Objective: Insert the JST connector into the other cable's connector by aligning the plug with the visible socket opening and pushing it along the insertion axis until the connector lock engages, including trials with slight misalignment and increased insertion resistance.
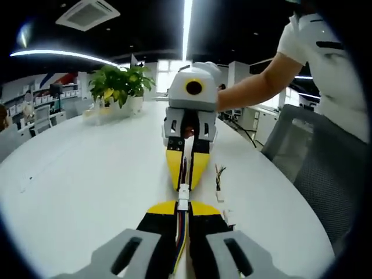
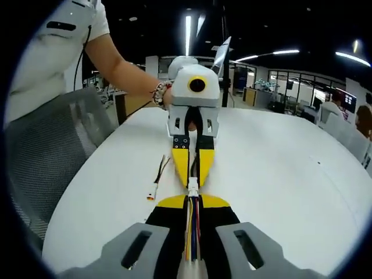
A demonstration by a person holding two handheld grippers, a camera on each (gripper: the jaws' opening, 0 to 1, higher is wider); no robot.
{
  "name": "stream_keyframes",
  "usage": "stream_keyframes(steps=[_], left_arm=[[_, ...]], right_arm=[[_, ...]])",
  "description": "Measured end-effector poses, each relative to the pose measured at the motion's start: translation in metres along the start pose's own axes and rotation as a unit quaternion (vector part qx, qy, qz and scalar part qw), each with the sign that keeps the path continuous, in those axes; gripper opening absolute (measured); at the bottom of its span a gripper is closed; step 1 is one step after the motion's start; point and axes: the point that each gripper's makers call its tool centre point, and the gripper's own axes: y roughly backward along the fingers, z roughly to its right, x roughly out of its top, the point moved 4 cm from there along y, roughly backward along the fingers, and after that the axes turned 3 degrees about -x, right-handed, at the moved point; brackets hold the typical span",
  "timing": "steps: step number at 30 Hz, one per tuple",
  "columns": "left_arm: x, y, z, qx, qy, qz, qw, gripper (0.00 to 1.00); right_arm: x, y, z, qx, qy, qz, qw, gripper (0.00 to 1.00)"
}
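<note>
both hand-held grippers, left and right, pinch cables; white connectors meet above the counter, so push straight, no twisting.

Two small white plugs meet end to end above the white table, and they look pushed together (the join is too small to be sure). Thin coloured wires run back from each plug, held straight in line.
</note>
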Motion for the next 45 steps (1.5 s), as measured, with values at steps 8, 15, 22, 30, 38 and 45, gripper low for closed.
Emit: stream_keyframes(steps=[8, 15, 22, 30, 38, 45], left_arm=[[-0.006, -0.004, -0.012, 0.006, 0.000, -0.015, 0.9999, 0.00], [-0.012, -0.007, -0.010, 0.006, 0.001, -0.031, 0.9995, 0.00], [-0.012, -0.006, -0.001, 0.000, -0.003, -0.032, 0.9995, 0.09], [-0.007, 0.011, -0.004, 0.027, 0.018, -0.025, 0.9992, 0.12], [0.021, 0.026, 0.005, 0.017, 0.052, 0.054, 0.9970, 0.12], [0.047, 0.035, 0.034, -0.032, 0.058, 0.112, 0.9915, 0.12]], right_arm=[[-0.009, -0.003, 0.007, -0.003, -0.004, -0.007, 1.0000, 0.04], [-0.015, -0.007, 0.005, 0.002, 0.000, -0.019, 0.9998, 0.04], [-0.017, -0.008, 0.003, 0.000, -0.014, -0.021, 0.9997, 0.05], [-0.002, 0.000, 0.007, -0.013, -0.049, 0.013, 0.9986, 0.11], [0.021, 0.012, 0.001, -0.022, -0.066, 0.054, 0.9961, 0.13], [0.037, 0.019, -0.017, -0.016, -0.057, 0.073, 0.9956, 0.14]])
